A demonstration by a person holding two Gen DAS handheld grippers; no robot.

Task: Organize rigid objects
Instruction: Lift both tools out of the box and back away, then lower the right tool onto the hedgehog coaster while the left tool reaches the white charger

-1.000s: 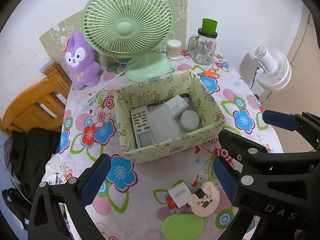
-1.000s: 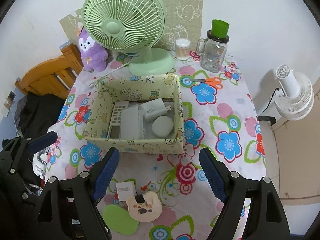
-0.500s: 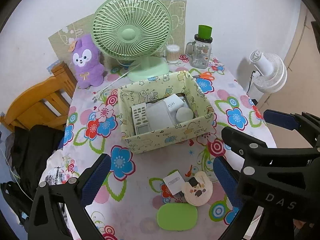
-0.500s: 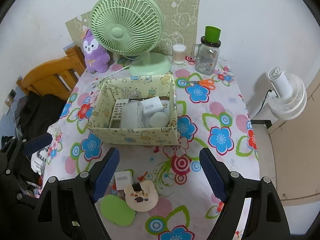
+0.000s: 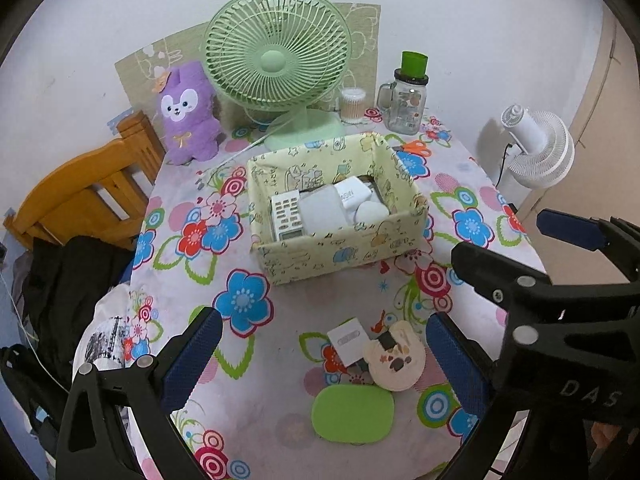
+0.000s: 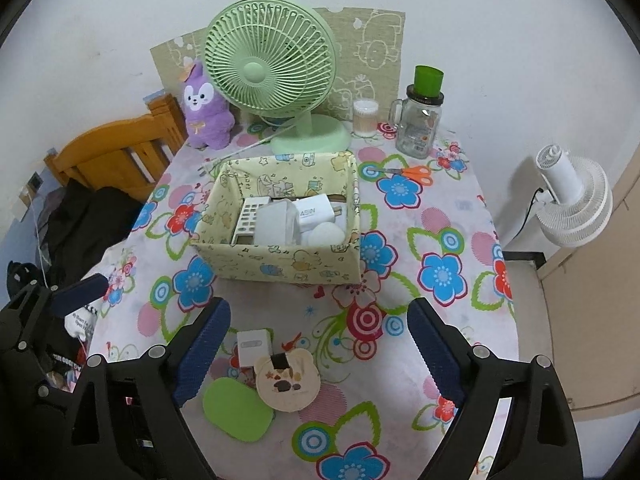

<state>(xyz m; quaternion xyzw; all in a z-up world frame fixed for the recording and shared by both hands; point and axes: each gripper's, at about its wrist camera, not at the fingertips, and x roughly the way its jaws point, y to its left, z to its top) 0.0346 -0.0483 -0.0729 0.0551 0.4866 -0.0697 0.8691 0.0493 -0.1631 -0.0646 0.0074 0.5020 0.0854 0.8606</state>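
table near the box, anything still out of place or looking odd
Three small things lie loose in front of the box: a white card, a bear-shaped disc overlapping it, and a green oval pad. Nothing looks spilled or damaged.

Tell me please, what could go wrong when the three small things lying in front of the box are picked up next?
1. The white adapter, the bear-shaped disc and the green oval case lie touching or overlapping, so closing on one may drag or flip another.
2. The green oval case looks flat and sits near the table edge; a missed grip could push it off.
3. The fabric box already looks full; another item may sit high or slide out.
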